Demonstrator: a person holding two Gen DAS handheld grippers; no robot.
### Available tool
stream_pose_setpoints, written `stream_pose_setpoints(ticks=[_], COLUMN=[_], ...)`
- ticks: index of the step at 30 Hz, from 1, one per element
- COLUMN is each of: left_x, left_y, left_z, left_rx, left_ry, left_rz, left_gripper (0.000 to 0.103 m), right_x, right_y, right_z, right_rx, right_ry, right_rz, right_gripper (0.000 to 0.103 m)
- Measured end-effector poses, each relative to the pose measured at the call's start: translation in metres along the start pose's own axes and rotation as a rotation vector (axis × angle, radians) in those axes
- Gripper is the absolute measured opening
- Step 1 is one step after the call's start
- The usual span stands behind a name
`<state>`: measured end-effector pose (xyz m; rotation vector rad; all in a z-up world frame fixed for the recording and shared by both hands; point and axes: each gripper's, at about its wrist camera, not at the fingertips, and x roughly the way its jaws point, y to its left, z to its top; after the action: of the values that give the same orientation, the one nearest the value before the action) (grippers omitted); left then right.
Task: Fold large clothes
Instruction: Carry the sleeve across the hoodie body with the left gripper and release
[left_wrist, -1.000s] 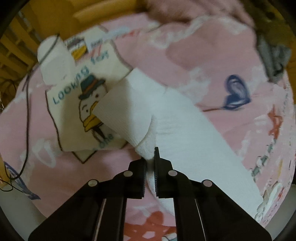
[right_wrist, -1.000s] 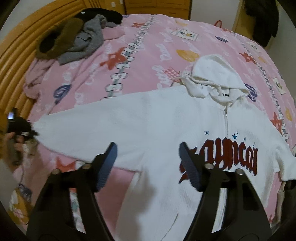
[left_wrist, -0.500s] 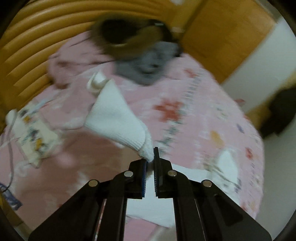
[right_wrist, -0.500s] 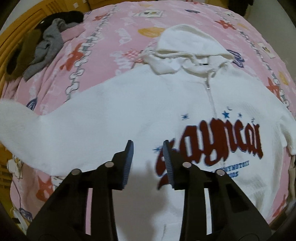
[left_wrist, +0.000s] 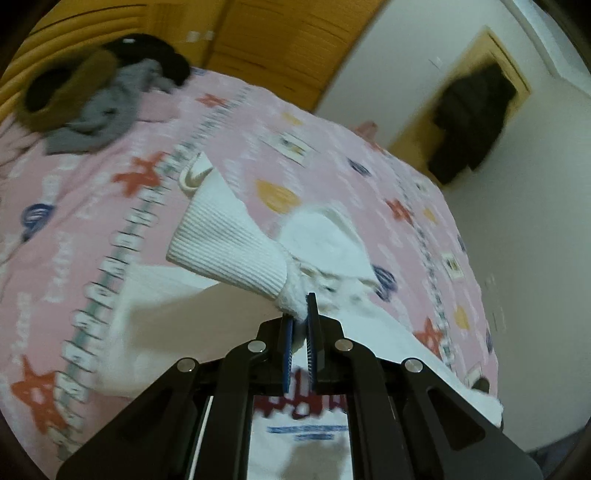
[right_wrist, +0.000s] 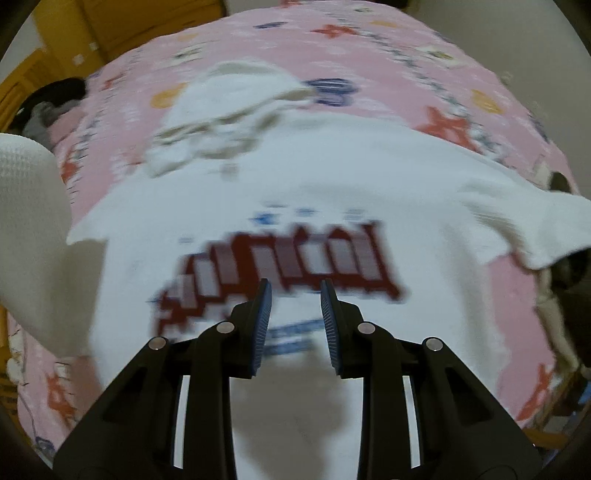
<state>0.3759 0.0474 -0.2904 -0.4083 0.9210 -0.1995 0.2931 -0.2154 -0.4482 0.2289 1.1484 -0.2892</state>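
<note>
Since the earlier frame, left tongs, clamped on the sleeve, have carried it over the hoodie on the bed. Right tongs hover open, empty. Folding has barely begun; other sleeve and body remain.

Hoodie lettering blurred, unreadable

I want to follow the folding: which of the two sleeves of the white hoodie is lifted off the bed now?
The sleeve held by its ribbed cuff in the left gripper hangs raised over the hoodie's chest. The other sleeve lies spread at the bed's edge, ungripped.
</note>
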Motion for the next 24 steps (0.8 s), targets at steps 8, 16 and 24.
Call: stream_pose_setpoints(ticks=[8, 16, 24], left_x=[0.1, 0.192, 0.234], left_y=[-0.097, -0.153, -0.151], left_z=[-0.075, -0.176, -0.233], left_rx=[0.203, 0.418, 0.476], left_ry=[0.169, 0.315, 0.465], left_rz=[-0.046, -0.007, 0.036], left_gripper=[0.006, 0.006, 0.017], right_x=[0.035, 0.067, 0.071], right_y=[-0.135, -0.18, -0.198], right_z=[-0.002, -0.017, 0.005], right_rx=[0.116, 0.12, 0.203], right_ry=[0.015, 0.044, 0.067], right_rz=[-0.089, -0.073, 0.102], right_gripper=[0.027, 0.027, 0.047])
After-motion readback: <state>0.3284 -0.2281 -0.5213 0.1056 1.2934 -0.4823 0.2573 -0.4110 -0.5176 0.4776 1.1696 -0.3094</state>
